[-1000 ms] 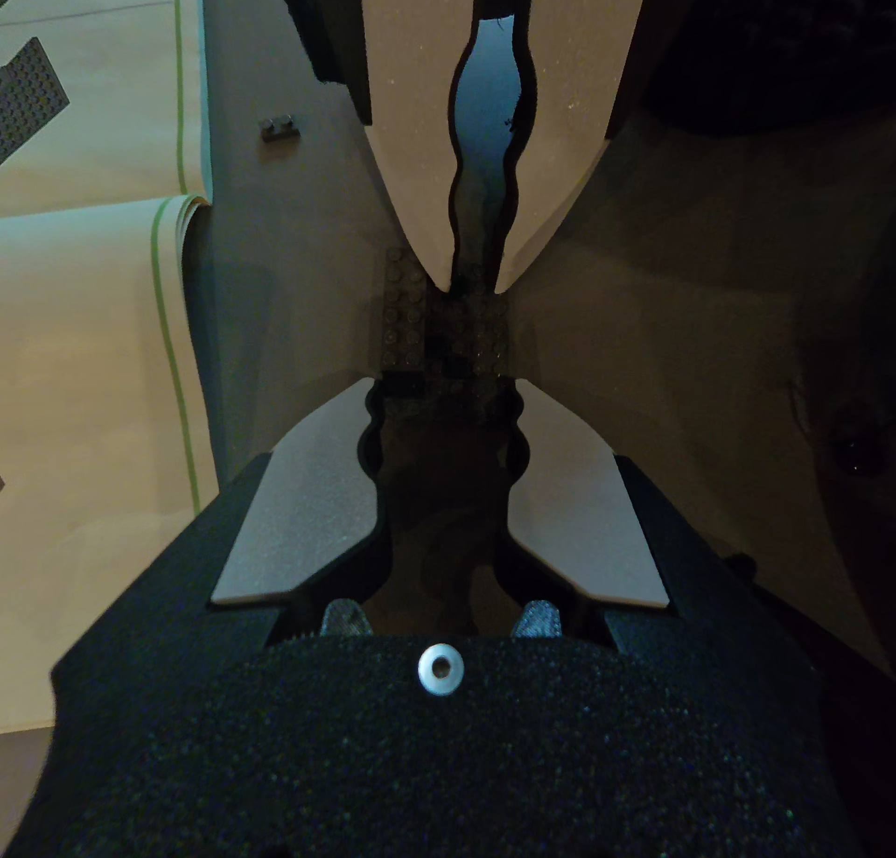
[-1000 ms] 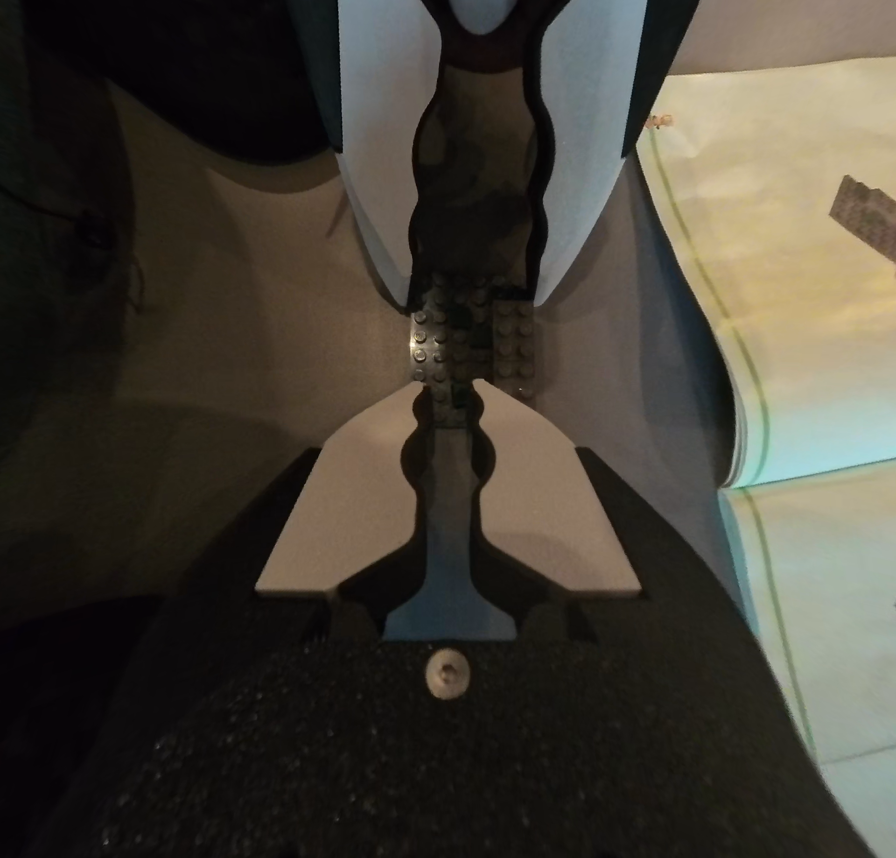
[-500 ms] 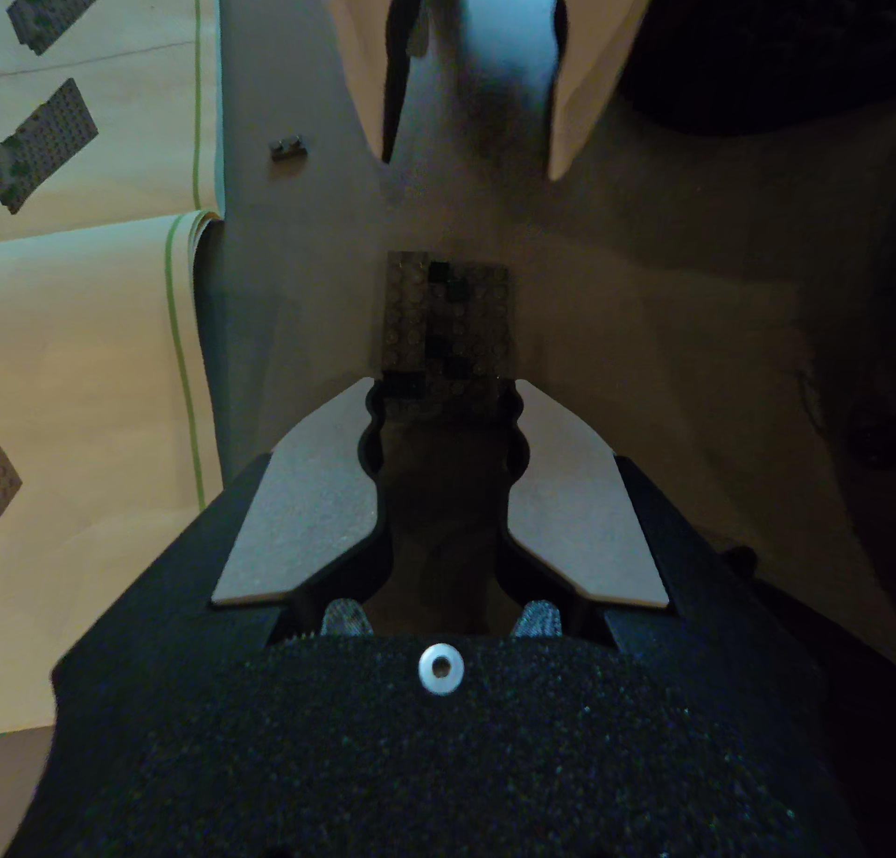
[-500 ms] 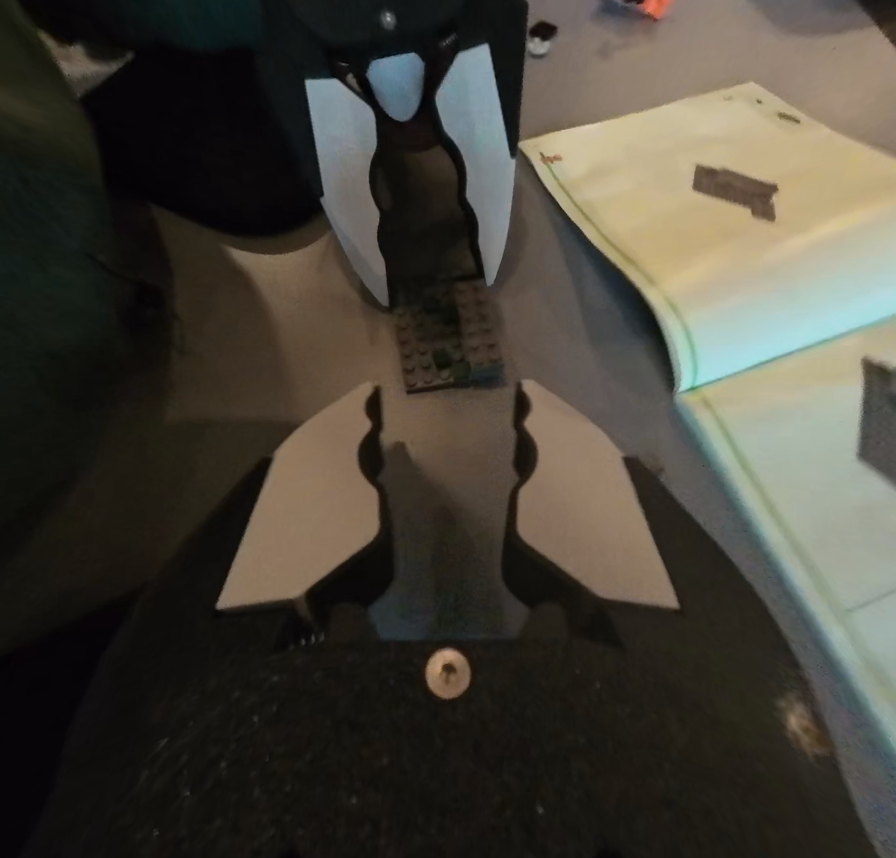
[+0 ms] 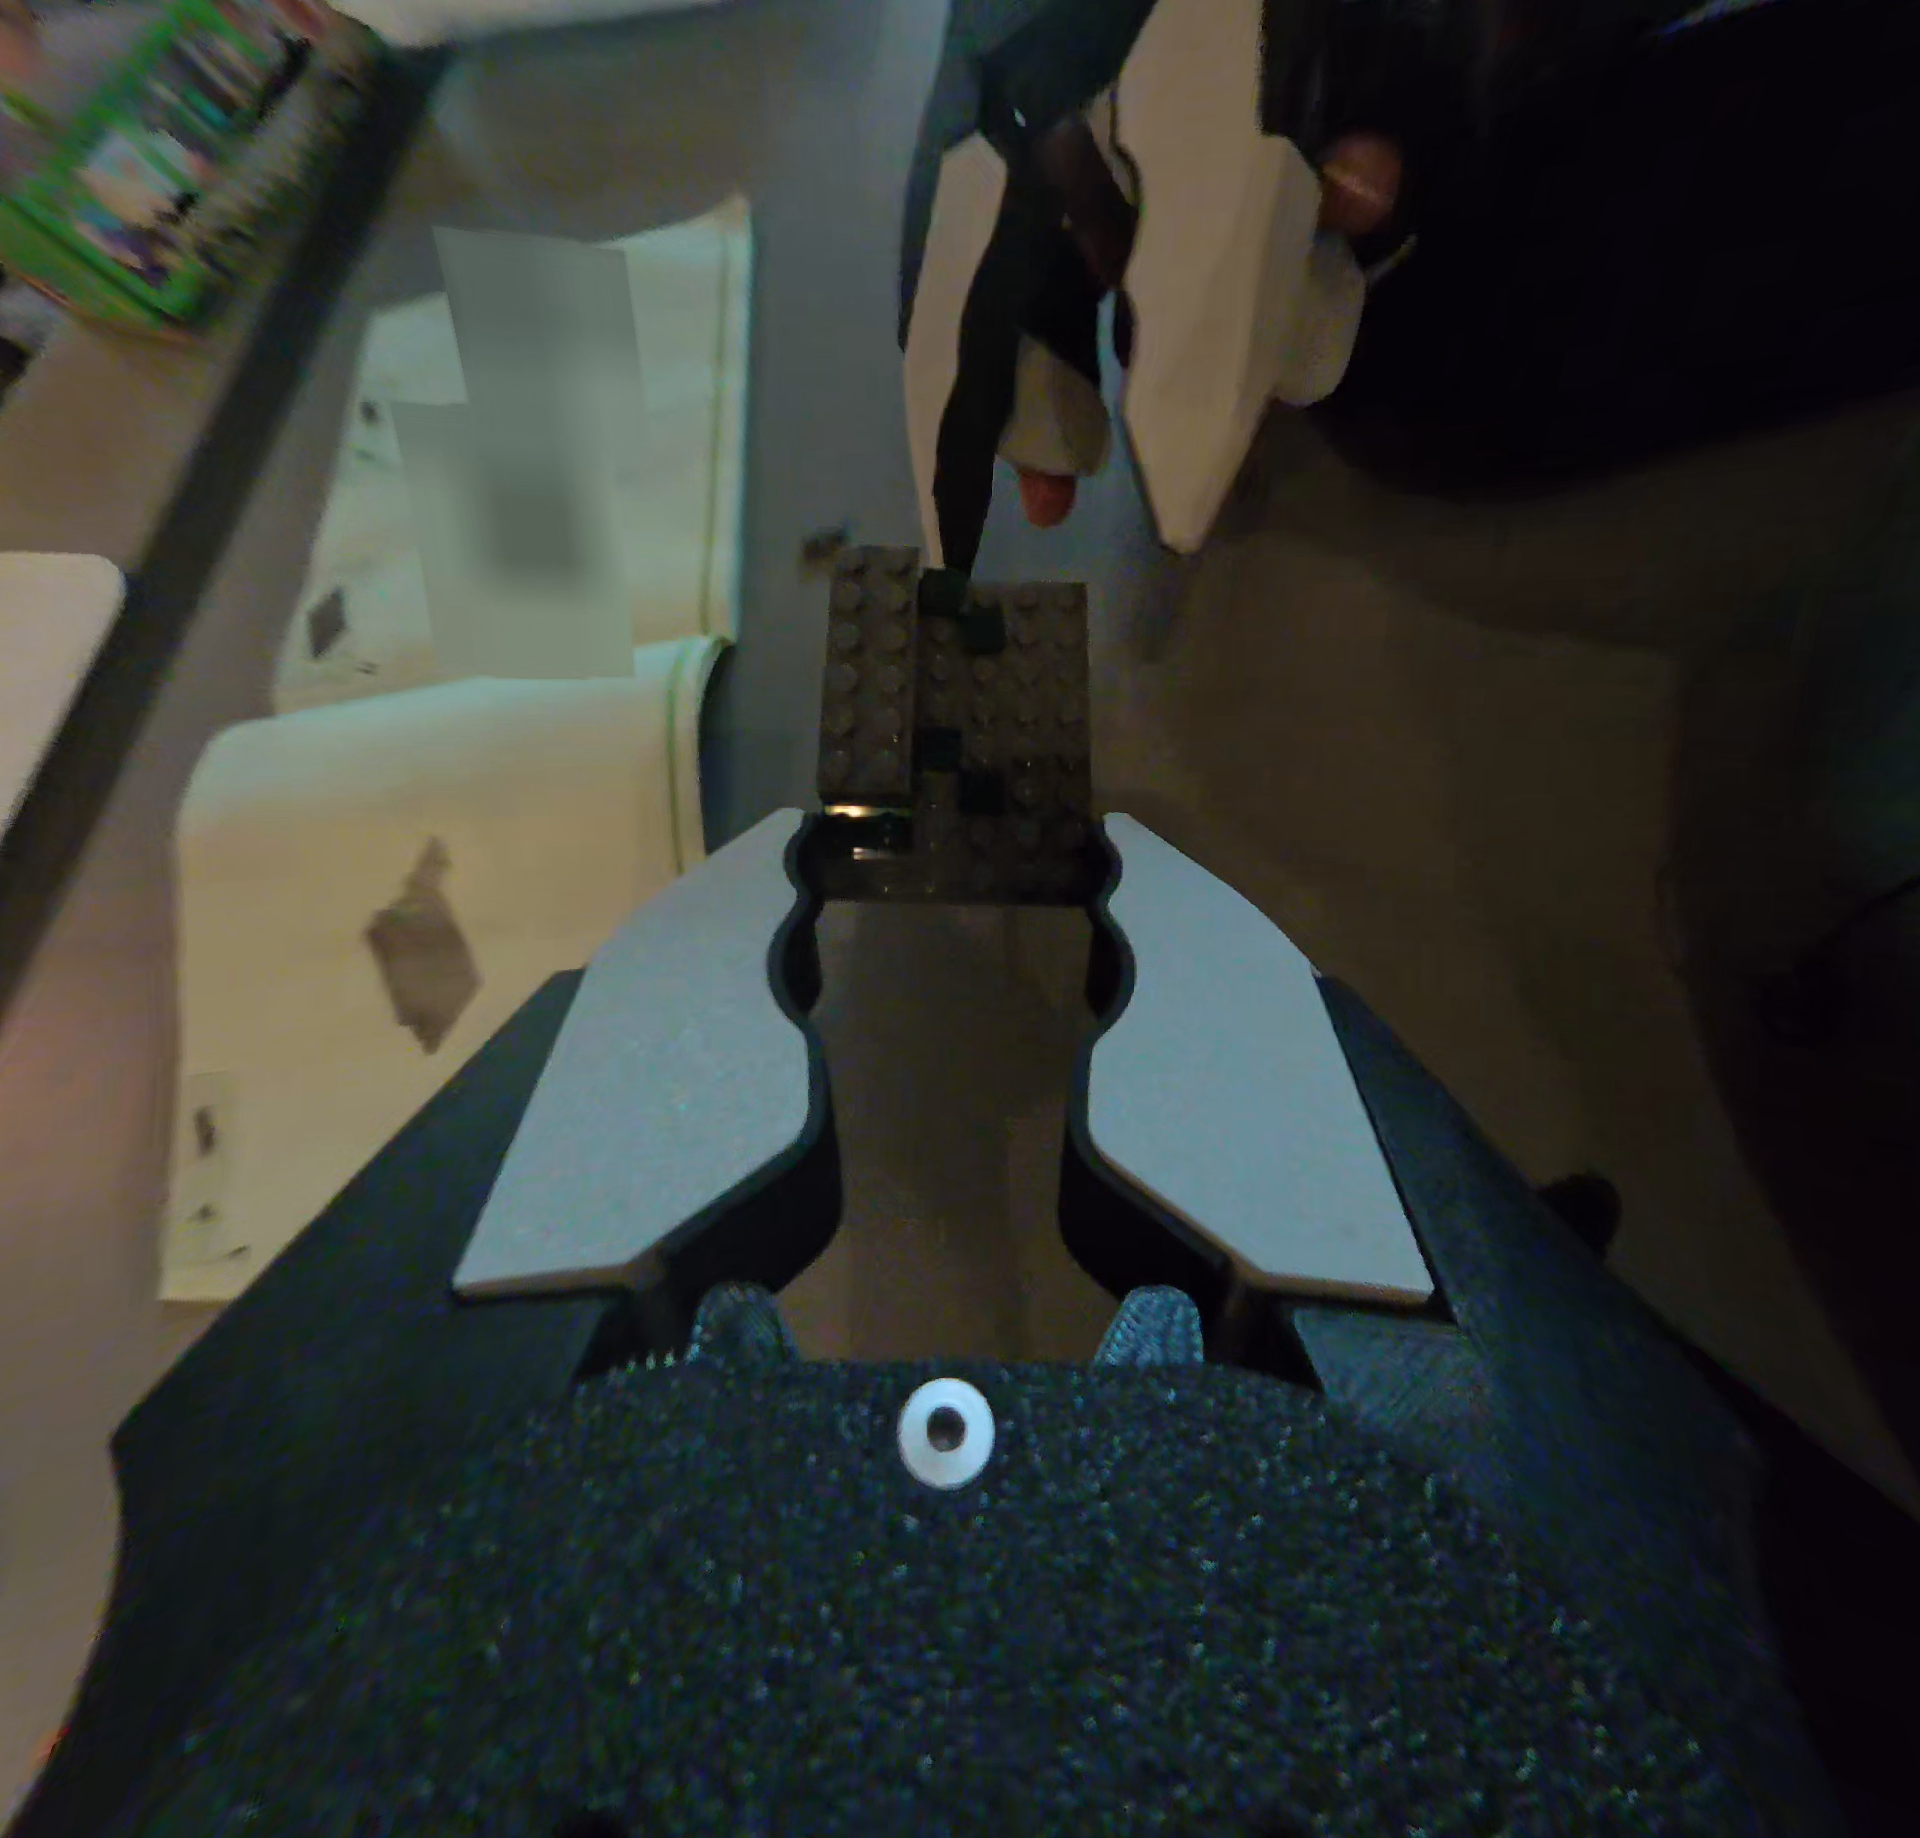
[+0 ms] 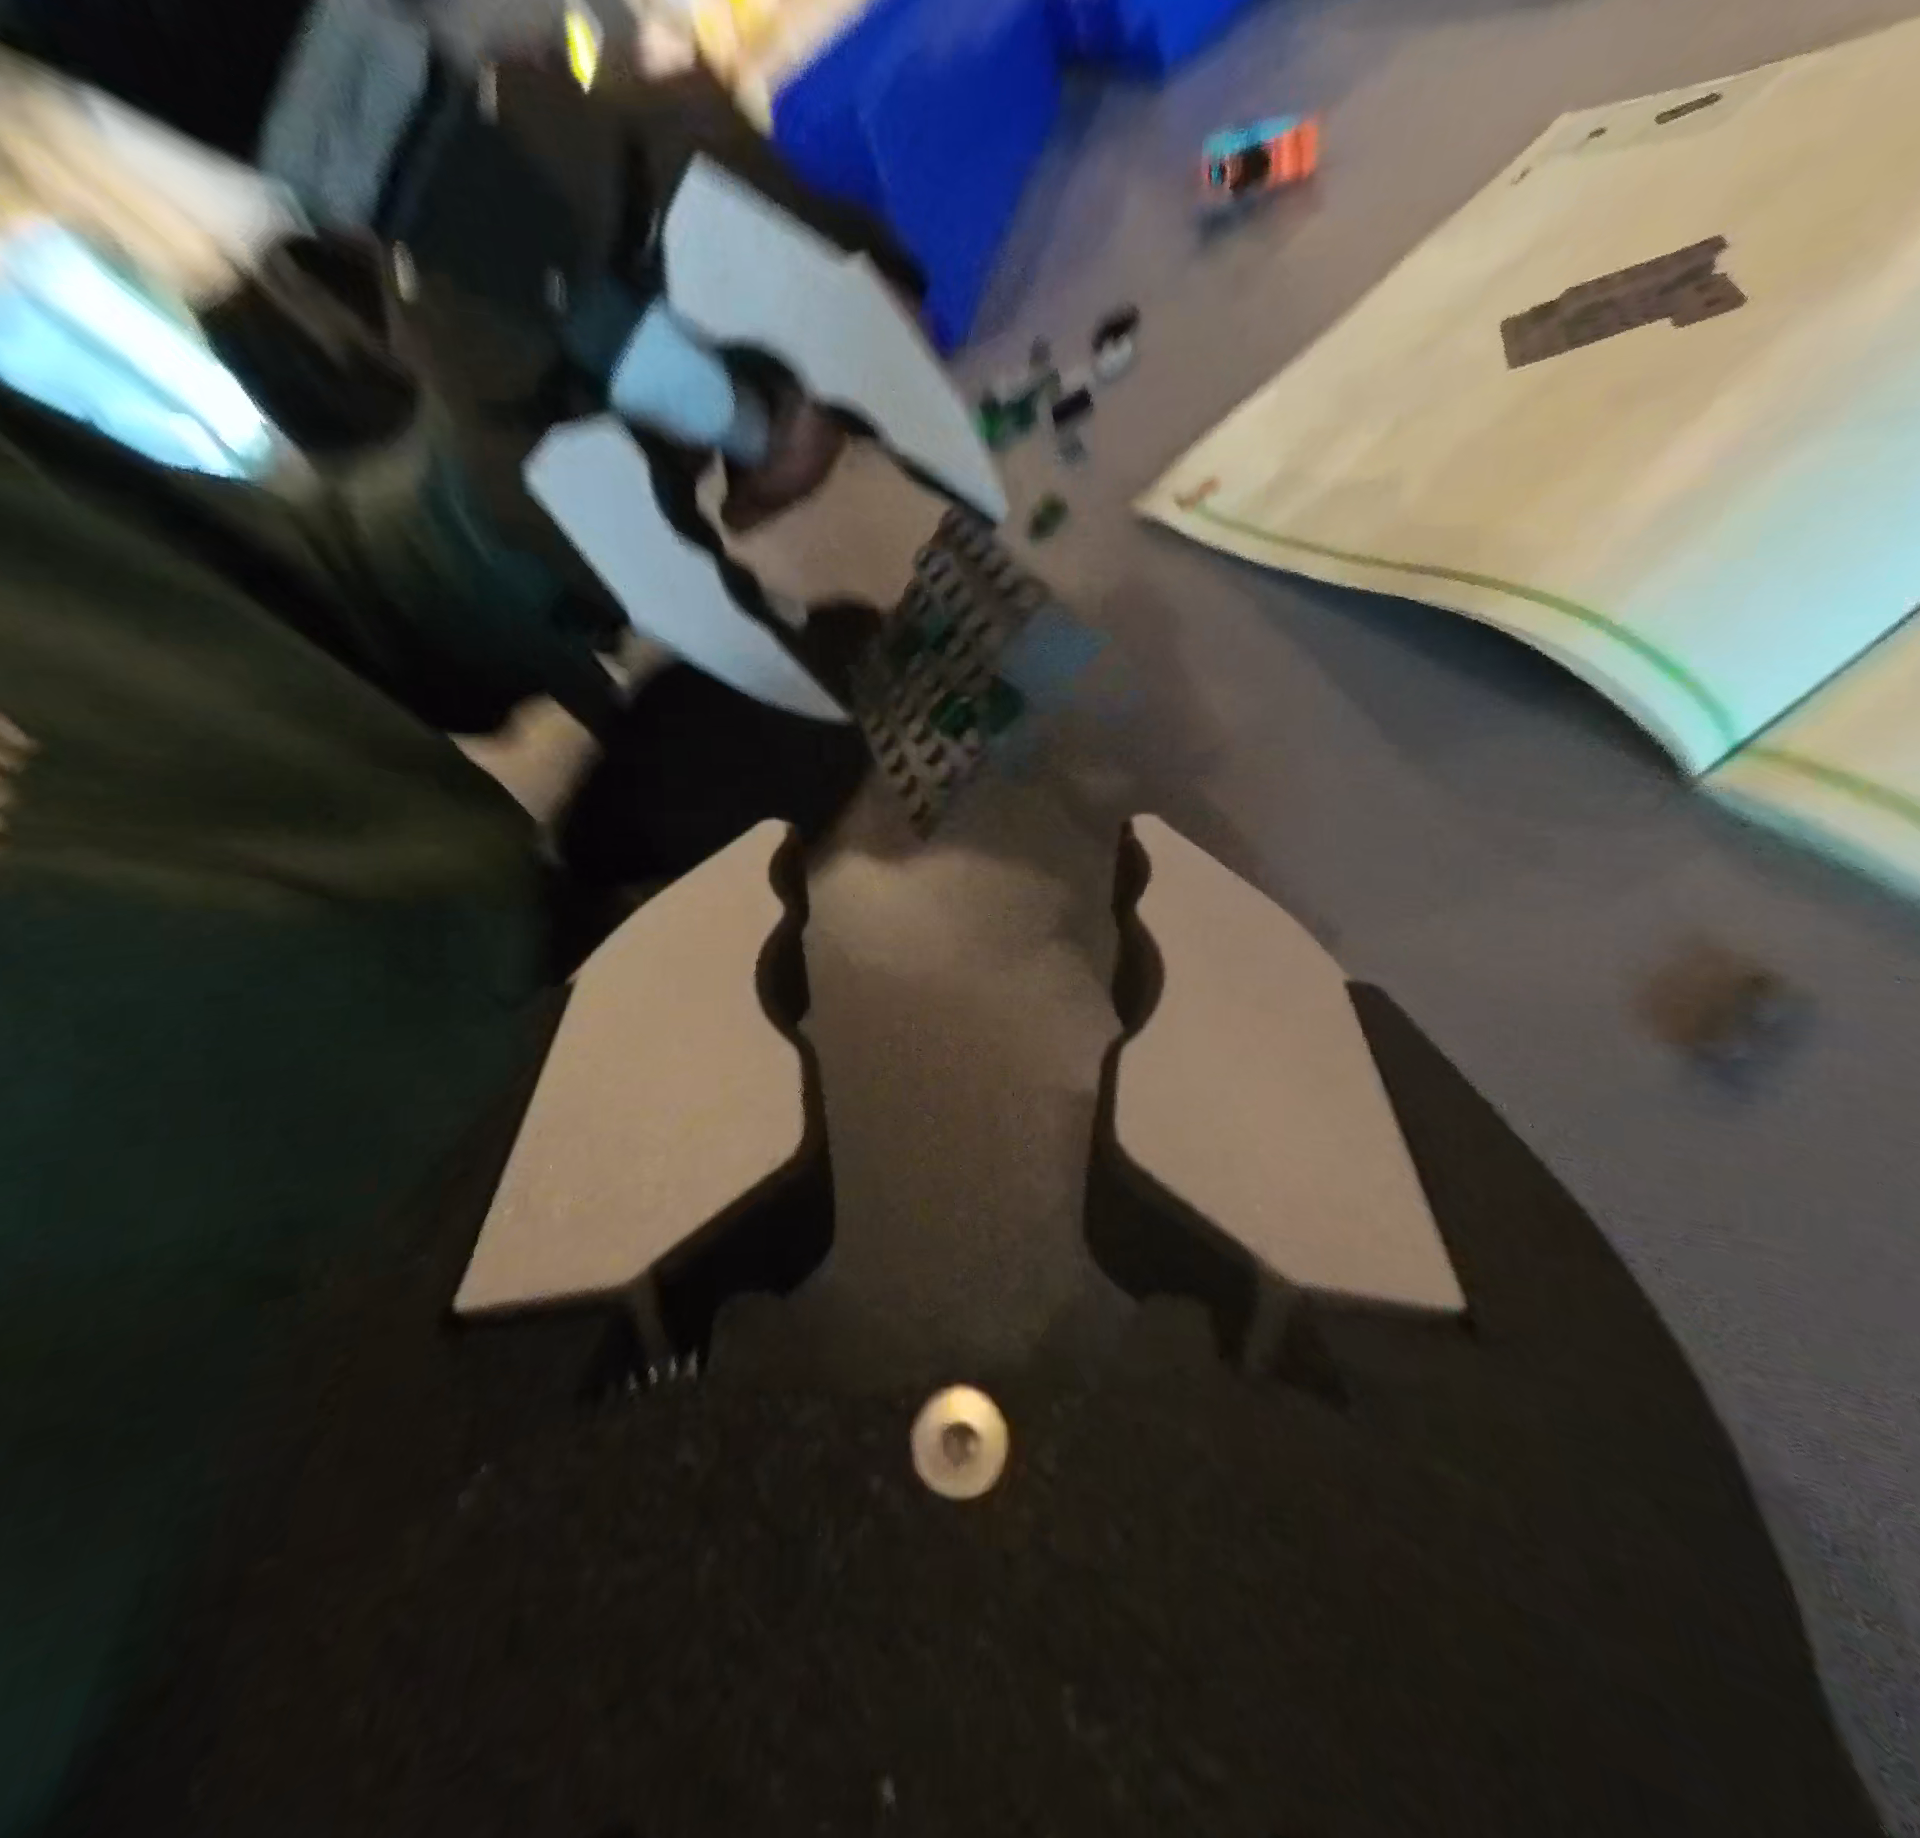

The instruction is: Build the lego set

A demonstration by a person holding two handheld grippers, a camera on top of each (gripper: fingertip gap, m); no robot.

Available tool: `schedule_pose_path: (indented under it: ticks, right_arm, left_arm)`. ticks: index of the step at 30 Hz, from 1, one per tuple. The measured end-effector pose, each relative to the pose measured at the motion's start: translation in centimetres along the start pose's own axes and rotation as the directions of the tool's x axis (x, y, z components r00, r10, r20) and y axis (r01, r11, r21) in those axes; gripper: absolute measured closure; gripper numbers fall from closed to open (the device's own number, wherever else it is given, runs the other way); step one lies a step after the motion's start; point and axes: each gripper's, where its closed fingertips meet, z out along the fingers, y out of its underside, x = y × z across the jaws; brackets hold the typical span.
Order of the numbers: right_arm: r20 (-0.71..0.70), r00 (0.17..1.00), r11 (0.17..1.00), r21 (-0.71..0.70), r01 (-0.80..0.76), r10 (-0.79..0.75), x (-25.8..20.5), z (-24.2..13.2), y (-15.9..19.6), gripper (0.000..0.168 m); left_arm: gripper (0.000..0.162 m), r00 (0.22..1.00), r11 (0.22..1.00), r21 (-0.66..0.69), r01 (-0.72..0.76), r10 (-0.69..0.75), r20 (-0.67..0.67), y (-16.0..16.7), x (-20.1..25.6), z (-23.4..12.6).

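1. This looks like a home room, likely a living room or playroom, with the work done on a grey carpeted floor (image 6: 1403, 853) rather than at a bench.
2. An open instruction booklet (image 6: 1558, 458) lies flat on the carpet, and small loose bricks (image 6: 1049, 406) are scattered near it.
3. A colourful box with a green edge (image 5: 135, 157) sits at the room's edge (too blurred to tell more).
4. Blue blocky shapes (image 6: 914, 115) stand further back, possibly storage or furniture.
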Motion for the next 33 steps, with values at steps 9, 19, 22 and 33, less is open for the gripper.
schedule_pose_path:
  ticks: [9, 19, 22, 33]
  right_arm:
    - [0.146, 0.921, 0.914, 0.140, -0.380, 0.361, -2.8, -0.2, -1.9, 0.130]
    - [0.180, 0.875, 0.860, 0.180, -0.478, 0.449, -3.2, 0.1, -1.4, 0.150]
    - [0.173, 0.878, 0.862, 0.178, -0.474, 0.447, -3.3, 0.4, -1.4, 0.150]
    - [0.148, 0.889, 0.874, 0.173, -0.455, 0.433, -3.2, 1.4, -1.4, 0.156]
  left_arm:
    - [0.113, 0.998, 0.999, 0.007, -0.042, 0.042, 0.054, -2.2, 1.1, -1.5]
    - [0.113, 0.997, 0.999, 0.025, -0.048, 0.046, 0.056, -2.1, 2.3, -1.9]
    - [0.113, 0.997, 0.999, 0.021, -0.044, 0.043, 0.059, -1.8, 2.4, -2.0]
    - [0.113, 0.997, 0.999, 0.027, -0.029, 0.027, 0.068, -1.3, 2.3, -2.4]
